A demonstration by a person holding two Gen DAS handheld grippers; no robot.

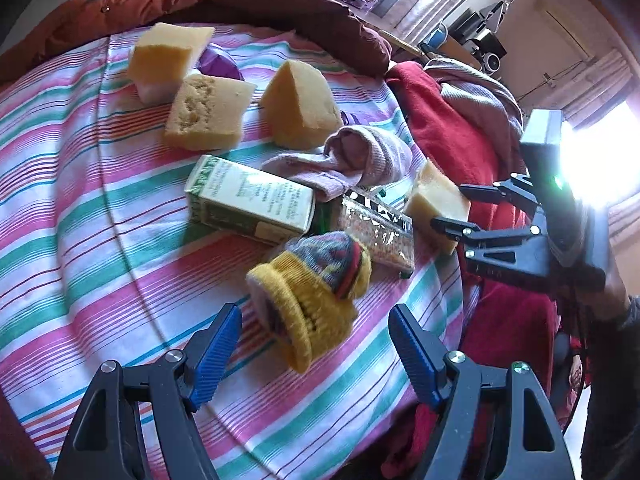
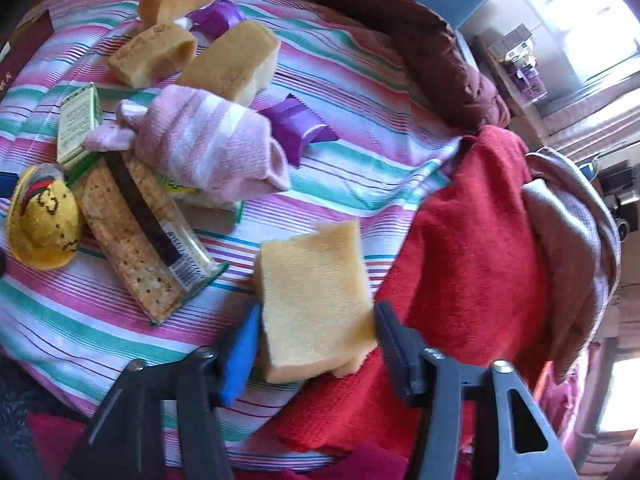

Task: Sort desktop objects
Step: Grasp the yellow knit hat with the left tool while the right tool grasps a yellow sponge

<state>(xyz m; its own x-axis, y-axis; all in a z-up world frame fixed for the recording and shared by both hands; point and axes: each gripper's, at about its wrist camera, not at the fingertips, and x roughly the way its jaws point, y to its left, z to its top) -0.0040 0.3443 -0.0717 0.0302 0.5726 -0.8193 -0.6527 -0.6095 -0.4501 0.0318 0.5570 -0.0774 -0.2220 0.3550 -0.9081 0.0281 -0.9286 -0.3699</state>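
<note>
A: Yellow foam fills the nearest ground of the right wrist view: the sponge block [image 2: 316, 296] sits between the right gripper [image 2: 316, 332], both pads against its sides, pinching it at the near right edge of the striped cloth [image 2: 360, 92], half over the red towel [image 2: 472, 240].

B: And how should the lift be done?

A: Judged from here, squeeze gently; foam gives, so raise it straight up, clear of the towel.

B: The other claw?

A: The left gripper [image 1: 316, 344] stands spread, holding nothing, its blue pads either side of the yellow rolled sock [image 1: 308, 300] without pressing it. Beyond lie the cracker packet [image 2: 140, 236], the green carton [image 1: 248, 204], the pink sock [image 2: 208, 144], then three sponges [image 1: 208, 108] toward the far edge.
</note>
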